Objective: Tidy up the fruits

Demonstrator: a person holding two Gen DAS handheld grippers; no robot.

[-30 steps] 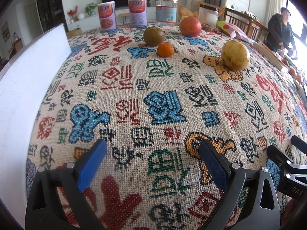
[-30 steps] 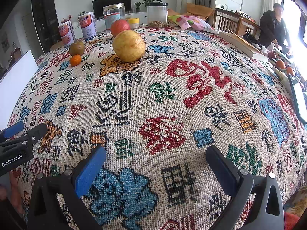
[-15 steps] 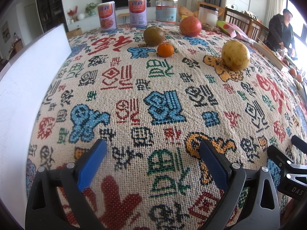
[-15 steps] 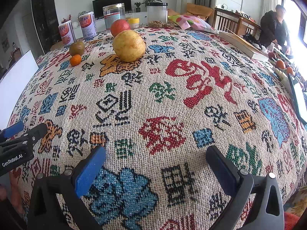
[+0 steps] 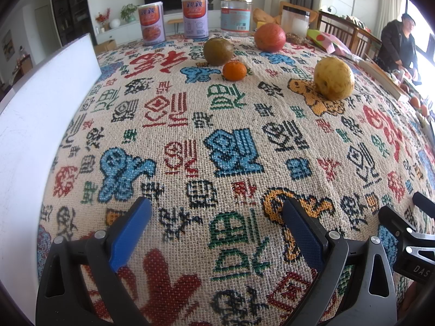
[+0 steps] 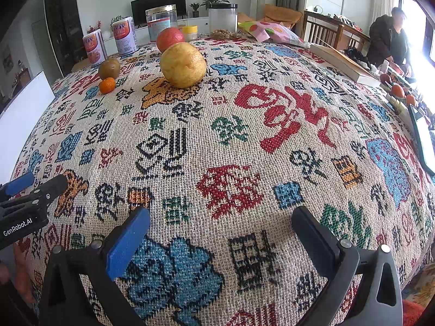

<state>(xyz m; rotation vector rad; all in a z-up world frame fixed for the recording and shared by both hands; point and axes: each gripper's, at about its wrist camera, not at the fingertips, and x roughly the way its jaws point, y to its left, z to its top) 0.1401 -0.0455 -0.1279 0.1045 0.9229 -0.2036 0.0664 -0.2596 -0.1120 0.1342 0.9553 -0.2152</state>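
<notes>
Several fruits lie at the far side of the patterned tablecloth: a large yellow fruit, a small orange mandarin, a brown-green fruit and a red-orange fruit. The right wrist view shows the same yellow fruit, mandarin, brown-green fruit and red-orange fruit. My left gripper is open and empty near the front edge. My right gripper is open and empty beside it, to its right.
A white board stands along the table's left side. Two cans and glass jars line the far edge, with a snack bag. A flat wooden board lies far right. A person sits beyond.
</notes>
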